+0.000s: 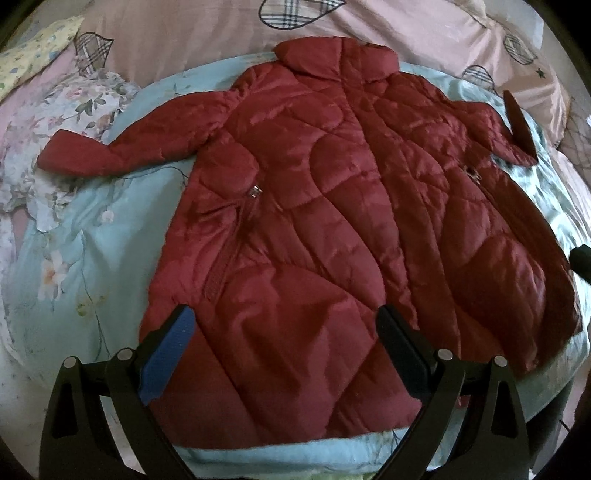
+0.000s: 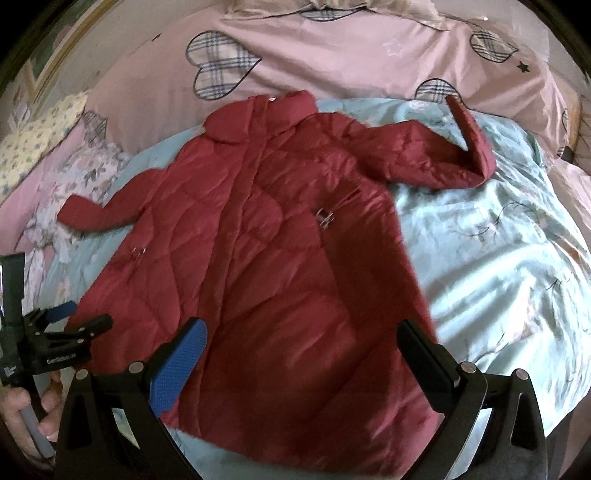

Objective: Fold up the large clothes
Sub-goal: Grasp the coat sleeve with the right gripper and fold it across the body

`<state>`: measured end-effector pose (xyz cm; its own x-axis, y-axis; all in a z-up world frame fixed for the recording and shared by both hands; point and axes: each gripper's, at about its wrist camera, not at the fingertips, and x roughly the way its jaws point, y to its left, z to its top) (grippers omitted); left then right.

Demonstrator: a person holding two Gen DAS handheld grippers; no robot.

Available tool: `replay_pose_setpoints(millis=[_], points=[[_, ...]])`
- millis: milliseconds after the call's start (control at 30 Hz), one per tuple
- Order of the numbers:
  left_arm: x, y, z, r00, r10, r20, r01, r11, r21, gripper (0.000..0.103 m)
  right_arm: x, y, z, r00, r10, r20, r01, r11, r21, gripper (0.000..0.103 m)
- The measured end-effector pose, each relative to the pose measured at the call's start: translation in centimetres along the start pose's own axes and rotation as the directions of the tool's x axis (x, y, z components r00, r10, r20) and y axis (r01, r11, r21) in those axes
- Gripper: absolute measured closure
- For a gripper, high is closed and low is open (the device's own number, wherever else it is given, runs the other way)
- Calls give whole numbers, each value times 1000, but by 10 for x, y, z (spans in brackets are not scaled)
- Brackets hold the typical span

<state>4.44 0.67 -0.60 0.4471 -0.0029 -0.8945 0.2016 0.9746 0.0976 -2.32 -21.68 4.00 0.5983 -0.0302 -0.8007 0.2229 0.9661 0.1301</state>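
On the pale aqua floral quilt (image 1: pixel 92 236) lies the red quilted coat (image 1: pixel 332 229), spread flat and front-up, its collar (image 1: pixel 336 55) toward the pink heart-print bedding (image 1: pixel 192 33) and its hem toward both cameras. Seen from the left wrist, the left gripper (image 1: pixel 282 354) hovers just above the coat's hem region with its jaws spread wide (one blue pad (image 1: pixel 166 354) showing, the other finger dark) and nothing held between them. To the coat's one side its sleeve (image 1: pixel 96 151) stretches out over the quilt toward a flowered cloth (image 1: pixel 62 107); on the coat's other side the second sleeve bends back on itself, its cuff (image 1: pixel 519 125) sticking up. Two small metal zipper pulls sit on the coat's front, one at each pocket (image 1: pixel 255 192). In the right wrist view the coat (image 2: pixel 258 266) fills the middle, and the right gripper (image 2: pixel 303 350) hangs over its lower half, also wide open and empty, with a blue pad (image 2: pixel 177 369) on one finger. Beside the coat's hem at the frame's edge the left gripper (image 2: pixel 79 315) appears again, gripped by the person's hand (image 2: pixel 26 417). The folded-back sleeve (image 2: pixel 443 155) rests on the quilt (image 2: pixel 498 258) beyond the coat's body, its cuff pointing toward the pink bedding (image 2: pixel 332 55).
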Motion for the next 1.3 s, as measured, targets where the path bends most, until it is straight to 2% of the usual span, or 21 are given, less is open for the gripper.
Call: replay_pose_setpoints(millis=[233,533,667,900,1133,1200,1300], points=[[15,15,18,1000,-21,-7,21,999,-49,4,6,-33,28,999,-17,41,15,998,61,0],[35,28,45,998,-57,1,56,993,-100,4,33,-92,67,998,-54,41,46,986,161,0],[40,31,56,999,-43,3,43,994,-103,4,52,-133,95,994,-100,51,86,971,224,1],[47,30,69,998,-55,8,55,993,-101,4,80,-199,144,968,-241,70,213,937,277,3],[60,21,78,998,-58,-15,56,995,-81,4,121,-249,177,942,-336,29,310,896,319,18],[63,19,80,998,-55,-20,54,996,-76,4,130,-259,184,941,-339,22,313,891,329,21],[69,16,84,999,-45,-25,43,997,-66,4,149,-273,191,935,-356,1,334,879,339,32]])
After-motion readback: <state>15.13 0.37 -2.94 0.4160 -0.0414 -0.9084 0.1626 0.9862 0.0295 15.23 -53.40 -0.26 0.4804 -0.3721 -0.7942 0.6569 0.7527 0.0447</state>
